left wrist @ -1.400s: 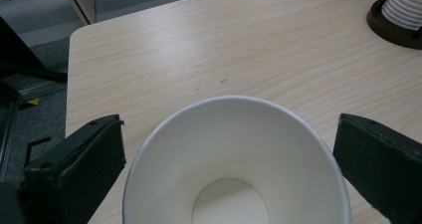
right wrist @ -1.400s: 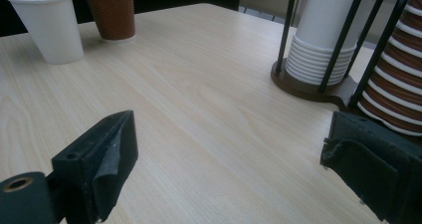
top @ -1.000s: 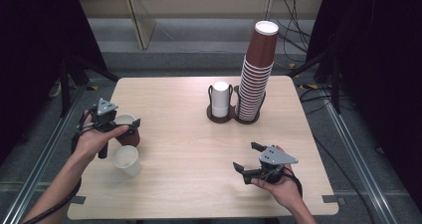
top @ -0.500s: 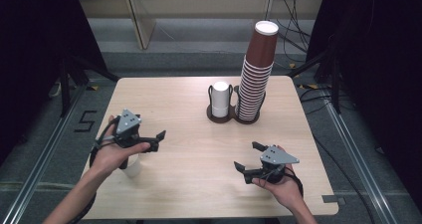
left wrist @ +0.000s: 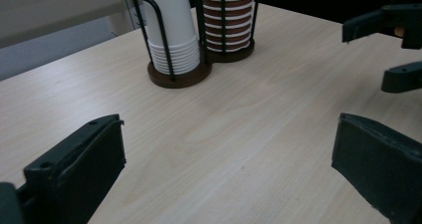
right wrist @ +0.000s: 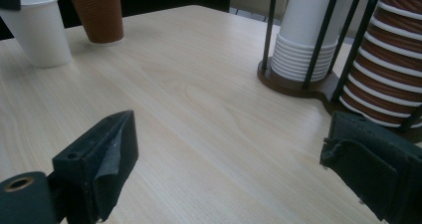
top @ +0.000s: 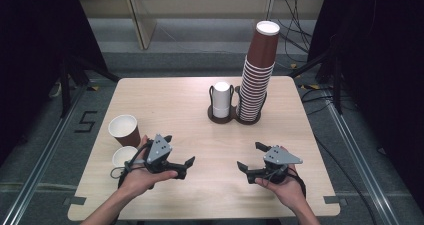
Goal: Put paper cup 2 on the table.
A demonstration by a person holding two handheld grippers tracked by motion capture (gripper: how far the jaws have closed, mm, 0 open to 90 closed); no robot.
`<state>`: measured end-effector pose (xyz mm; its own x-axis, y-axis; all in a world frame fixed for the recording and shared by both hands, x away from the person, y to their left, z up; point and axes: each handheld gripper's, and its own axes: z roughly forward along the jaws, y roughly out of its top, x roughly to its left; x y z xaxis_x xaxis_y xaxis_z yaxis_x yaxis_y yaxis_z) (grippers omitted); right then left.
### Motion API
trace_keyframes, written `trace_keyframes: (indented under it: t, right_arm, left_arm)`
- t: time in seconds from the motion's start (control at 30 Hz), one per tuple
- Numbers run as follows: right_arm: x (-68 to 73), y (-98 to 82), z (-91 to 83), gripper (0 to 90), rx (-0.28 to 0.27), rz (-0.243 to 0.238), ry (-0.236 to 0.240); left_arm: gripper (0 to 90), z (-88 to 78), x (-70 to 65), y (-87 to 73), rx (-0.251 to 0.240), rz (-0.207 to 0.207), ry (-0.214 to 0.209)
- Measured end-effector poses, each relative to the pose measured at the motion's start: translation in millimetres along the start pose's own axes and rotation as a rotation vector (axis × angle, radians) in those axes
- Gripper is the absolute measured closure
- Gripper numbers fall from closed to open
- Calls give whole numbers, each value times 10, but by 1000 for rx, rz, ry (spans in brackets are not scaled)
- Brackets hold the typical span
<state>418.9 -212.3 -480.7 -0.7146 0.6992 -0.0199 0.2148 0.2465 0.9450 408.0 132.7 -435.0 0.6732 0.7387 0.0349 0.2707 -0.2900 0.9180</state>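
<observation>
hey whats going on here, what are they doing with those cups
A person sits at a wooden table with a hand-held gripper in each hand. The left hand-held gripper and the right hand-held gripper are both open and hold nothing, hovering near the table's front edge. Two single cups stand at the person's left: a brown cup and a white cup. At the far side, a rack holds a short white stack and a tall brown stack.
</observation>
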Motion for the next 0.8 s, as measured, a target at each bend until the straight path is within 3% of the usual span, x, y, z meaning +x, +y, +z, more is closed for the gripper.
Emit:
trace_keyframes:
  t: [0.1,0.13,0.17,0.2,0.3,0.4,0.43,0.5,0.73,0.77,0.8]
  right_arm:
    - [-21,-8,-2,75,4,-9,9]
    - [-28,-10,1,75,-2,-20,2]
    - [-10,-18,-3,75,12,25,12]
    - [-10,-22,3,75,8,34,19]
    - [-28,-30,-3,75,3,13,-12]
    - [-46,-35,-9,75,12,13,-5]
    - [-41,-36,-10,75,18,28,4]
    - [-39,-42,-15,75,7,32,-24]
    - [-88,-60,-13,75,-1,24,-29]
    - [-78,-61,-19,75,11,53,-17]
    - [-78,-61,-19,75,11,53,-17]
  left_arm:
    - [0,41,-74,-91,-5,7,-13]
    - [0,62,-77,-124,-17,33,-11]
    - [0,71,-85,-149,-16,33,-10]
    - [0,86,-102,-191,-12,31,-14]
    - [0,105,-139,-280,-1,24,-21]
    - [0,100,-141,-347,8,26,-11]
    - [0,97,-141,-359,4,29,-7]
    - [0,96,-165,-395,0,27,-11]
    - [0,136,-266,-431,21,53,-34]
    - [0,136,-270,-436,21,53,-33]
    - [0,136,-270,-436,21,53,-33]
